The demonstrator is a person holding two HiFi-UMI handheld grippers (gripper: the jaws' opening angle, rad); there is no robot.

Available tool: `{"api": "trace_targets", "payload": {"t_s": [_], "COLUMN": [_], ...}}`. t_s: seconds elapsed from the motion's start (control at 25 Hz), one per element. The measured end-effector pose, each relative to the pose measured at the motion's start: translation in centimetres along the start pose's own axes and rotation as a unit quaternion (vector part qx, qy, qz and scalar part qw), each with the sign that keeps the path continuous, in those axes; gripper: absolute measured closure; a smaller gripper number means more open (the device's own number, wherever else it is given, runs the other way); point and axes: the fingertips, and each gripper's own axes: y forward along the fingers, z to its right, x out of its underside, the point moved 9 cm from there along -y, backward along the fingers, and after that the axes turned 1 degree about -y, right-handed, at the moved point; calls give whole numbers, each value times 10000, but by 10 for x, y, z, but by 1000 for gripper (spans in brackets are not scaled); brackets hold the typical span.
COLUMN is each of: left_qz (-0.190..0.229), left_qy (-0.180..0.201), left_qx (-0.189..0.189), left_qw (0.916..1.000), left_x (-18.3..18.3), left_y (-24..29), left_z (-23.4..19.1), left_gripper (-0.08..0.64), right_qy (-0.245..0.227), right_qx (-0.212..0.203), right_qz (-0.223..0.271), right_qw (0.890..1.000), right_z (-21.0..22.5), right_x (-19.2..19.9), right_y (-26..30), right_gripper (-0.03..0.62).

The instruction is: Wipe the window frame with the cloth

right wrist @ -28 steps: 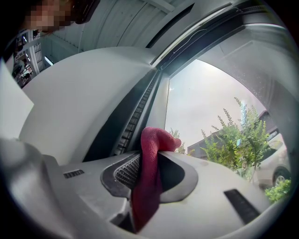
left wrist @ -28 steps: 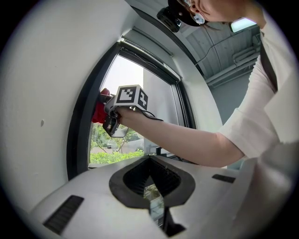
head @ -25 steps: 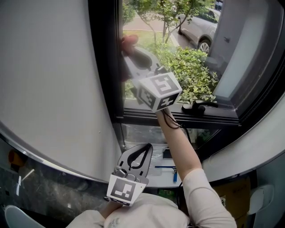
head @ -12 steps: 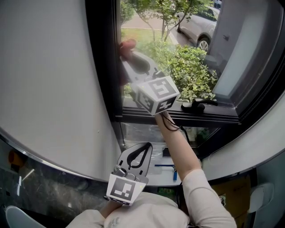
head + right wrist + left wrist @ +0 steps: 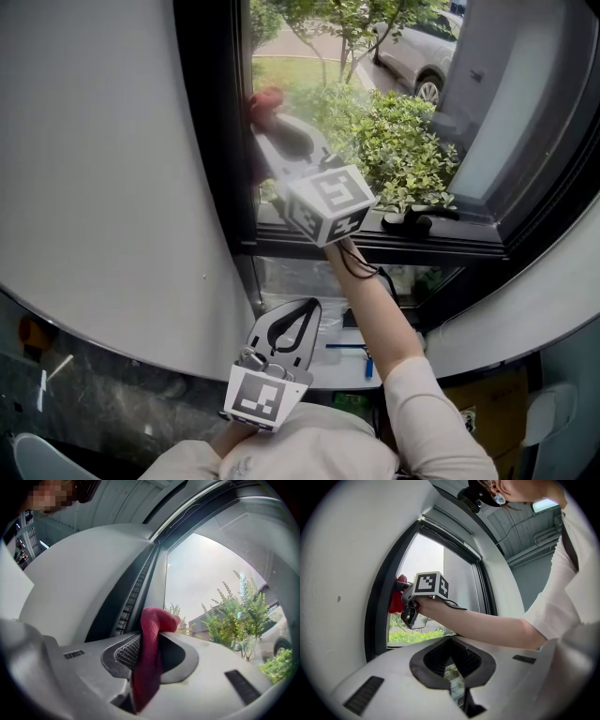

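Slid a shade lower on the black metal window frame (image 5: 214, 141) over the last second, otherwise much as before. Pinching a red woven cloth (image 5: 157, 618) between the pressed-in jaws of the right gripper (image 5: 149, 641), with a rounded wad bulging past the tips and the rest trailing back down the throat. Resting that wad at the inner edge of the frame's upright, right beside the glass and well above the dark bottom rail (image 5: 375, 246).

Probably mid-stroke on the upright, so:
- Keep the wad pressed into the frame, not onto the pane.
- Draw along the member in one straight line towards the lower corner.
- Tilt so as to meet the metal with fabric, never with the grey plastic tips.
- Go gently on the drag to avoid teasing the narrow pinched fold out of the pads.
- Steer round the black lever handle (image 5: 419, 221) once on the bottom rail.

Holding nothing in the left gripper (image 5: 292, 328), closed tip to tip, parked low near the body and well apart from the window.

As for the cloth: deep red, coarse in weave, seemingly thin and soft, limp wherever unsupported.
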Motion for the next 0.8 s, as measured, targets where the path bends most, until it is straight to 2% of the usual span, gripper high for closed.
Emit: {"api": "trace_targets", "payload": {"t_s": [0.2,0.8], "left_qz": [-99,2], "left_qy": [-28,-17], "left_qx": [-14,-79], "left_qw": [9999,10000], "left_x": [4,5], "left_y": [1,-2], "left_z": [-2,-6], "left_gripper": [551,551], "right_qy": [68,243], "right_qx": [-6,-20], "right_qz": [-4,-67], "right_qw": [10000,9997], "right_z": [0,-3], "right_x": [7,21], "right_y": [-1,-7], "right_gripper": [495,495]}}
